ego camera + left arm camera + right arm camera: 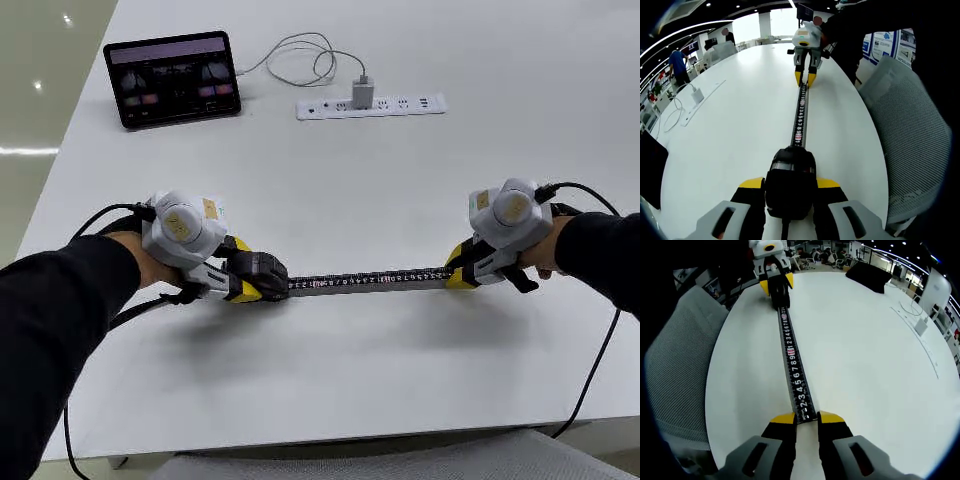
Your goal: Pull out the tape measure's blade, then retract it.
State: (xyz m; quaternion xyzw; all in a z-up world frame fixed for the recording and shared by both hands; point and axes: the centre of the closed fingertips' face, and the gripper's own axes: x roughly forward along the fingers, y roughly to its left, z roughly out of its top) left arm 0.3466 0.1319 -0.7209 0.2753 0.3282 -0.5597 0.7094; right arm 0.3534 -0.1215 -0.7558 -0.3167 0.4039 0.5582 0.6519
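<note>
Outstretched along the near part of the white tabletop (400, 190), the black tape blade with white numerals (368, 281) runs left to right in the head view, rising very slightly toward the right, with its printed face up. Its long axis joins the two grippers. It lies low over the table, but I cannot tell whether it touches along its whole length.

The left gripper (790, 183) has its yellow-tipped jaws spread wide and clamped on either side of the chunky black tape measure case (262, 273), whose mouth points toward the other gripper. The blade leaves the case there and carries the higher numbers at this end.

The right gripper (805, 418) has its jaws drawn in narrow, pinching the free tip of the blade between the yellow tips. The lowest numerals sit just in front of them, and the count climbs away toward the case.

Well beyond the tape, at the far side of the table, a dark tablet with a lit screen (172, 77) stands tilted. To its right lies a white power strip (372, 105) with a white plug (362, 92) in it, and a grey cable (300, 55) loops between them. A grey mesh chair (910, 135) sits just beside the table's near edge.
</note>
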